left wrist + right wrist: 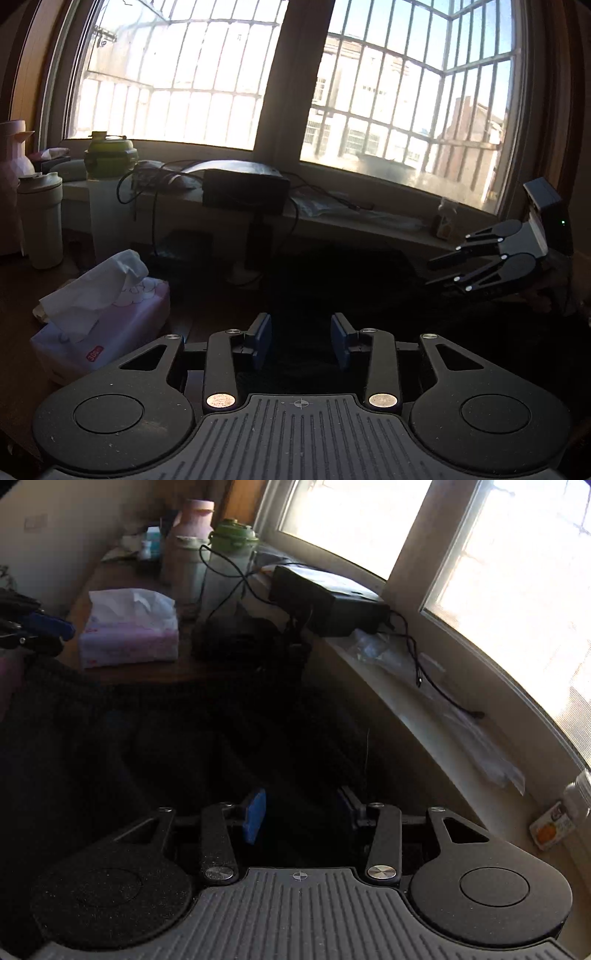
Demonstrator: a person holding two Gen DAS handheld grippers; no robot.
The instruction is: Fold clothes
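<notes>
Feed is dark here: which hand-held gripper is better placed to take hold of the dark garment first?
Probably right. The right hand-held gripper is open with the dark garment directly beneath its fingers. The left hand-held gripper, also open, points toward the windowsill, with the cloth barely discernible.

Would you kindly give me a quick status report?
Left gripper open, right gripper open. Dark garment unfolded, ungrasped. Tissue pack beside it.

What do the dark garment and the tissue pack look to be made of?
Dark garment: probably soft matte cloth, it lies in limp folds; too dark to tell the weave. Tissue pack: glossy thin plastic wrap, with a crumpled white paper tissue sticking out.
</notes>
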